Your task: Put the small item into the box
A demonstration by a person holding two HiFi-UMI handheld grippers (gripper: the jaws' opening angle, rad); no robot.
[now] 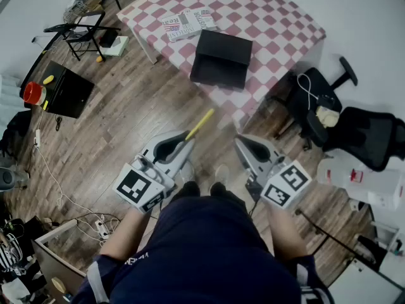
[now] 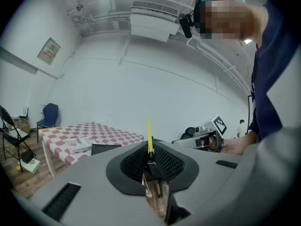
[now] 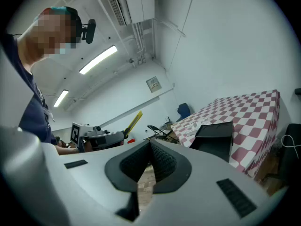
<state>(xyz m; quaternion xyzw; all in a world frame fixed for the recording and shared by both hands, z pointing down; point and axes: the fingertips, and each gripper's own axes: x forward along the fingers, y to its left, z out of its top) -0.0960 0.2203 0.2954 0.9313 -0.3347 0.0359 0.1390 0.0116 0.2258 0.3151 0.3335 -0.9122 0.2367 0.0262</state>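
My left gripper (image 1: 186, 143) (image 2: 150, 160) is shut on a slim yellow item with a black base (image 1: 200, 124) (image 2: 149, 136), which sticks out past its jaws toward the table. That yellow item (image 3: 133, 121) also shows in the right gripper view, at the left. The open black box (image 1: 221, 57) (image 2: 104, 148) (image 3: 214, 135) sits on the near edge of the red-and-white checkered table (image 1: 278, 18), well ahead of both grippers. My right gripper (image 1: 243, 142) (image 3: 149, 146) is level with the left one over the wooden floor. Its jaws are shut with nothing between them.
A folded newspaper (image 1: 188, 24) lies on the table behind the box. Black office chairs (image 1: 329, 116) stand right of the table. A folding chair (image 1: 82, 33), a black case (image 1: 66, 90) and a red tub (image 1: 33, 94) are at the left. Cables and a power strip (image 1: 95, 223) lie on the floor.
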